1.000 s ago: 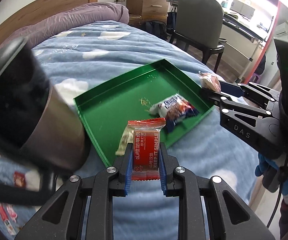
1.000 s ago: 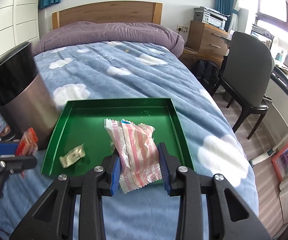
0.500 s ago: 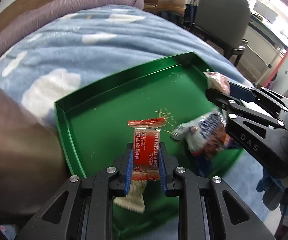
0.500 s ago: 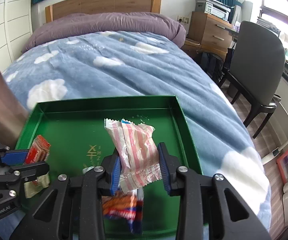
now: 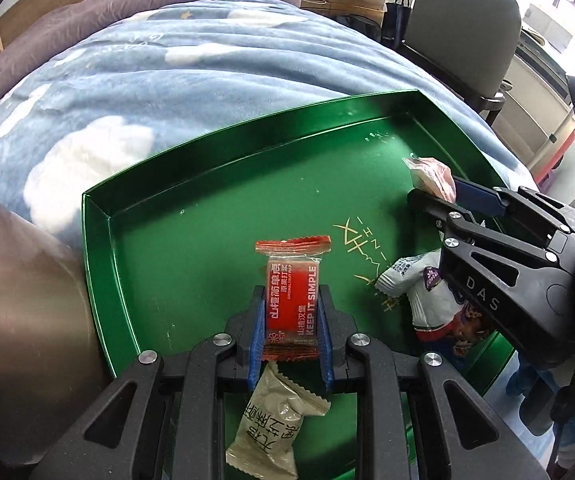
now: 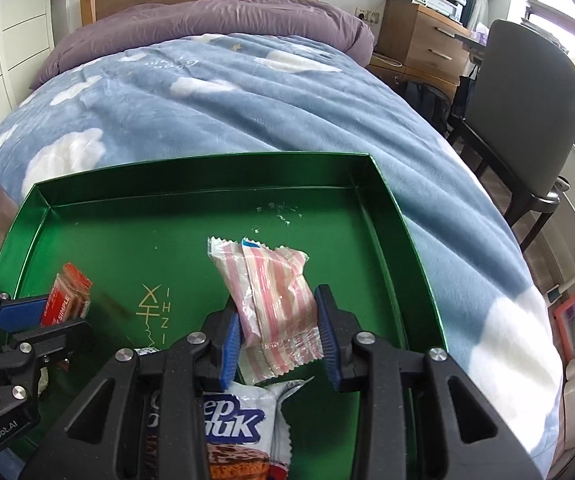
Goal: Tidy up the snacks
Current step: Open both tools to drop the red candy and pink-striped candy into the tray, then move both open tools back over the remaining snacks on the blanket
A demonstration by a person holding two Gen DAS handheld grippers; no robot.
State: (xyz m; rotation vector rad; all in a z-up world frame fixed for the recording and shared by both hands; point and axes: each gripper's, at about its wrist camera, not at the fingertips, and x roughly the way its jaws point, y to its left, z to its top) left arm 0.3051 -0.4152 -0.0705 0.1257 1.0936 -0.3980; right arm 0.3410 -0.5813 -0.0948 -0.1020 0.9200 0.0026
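Both grippers were at the placing step, each carrying a snack over the green tray on the bed. The left gripper had its jaws clamped on a red sachet, upright above the tray floor; the right gripper had its jaws closed on a pink-striped packet. Two snacks already lay in the tray: a beige packet under the left gripper and a white biscuit pack under the right. The next move probably called for lowering and releasing onto bare floor ahead, where most of the tray stood open. The raised walls and a metal cylinder beside the tray's left edge limited sideways room.
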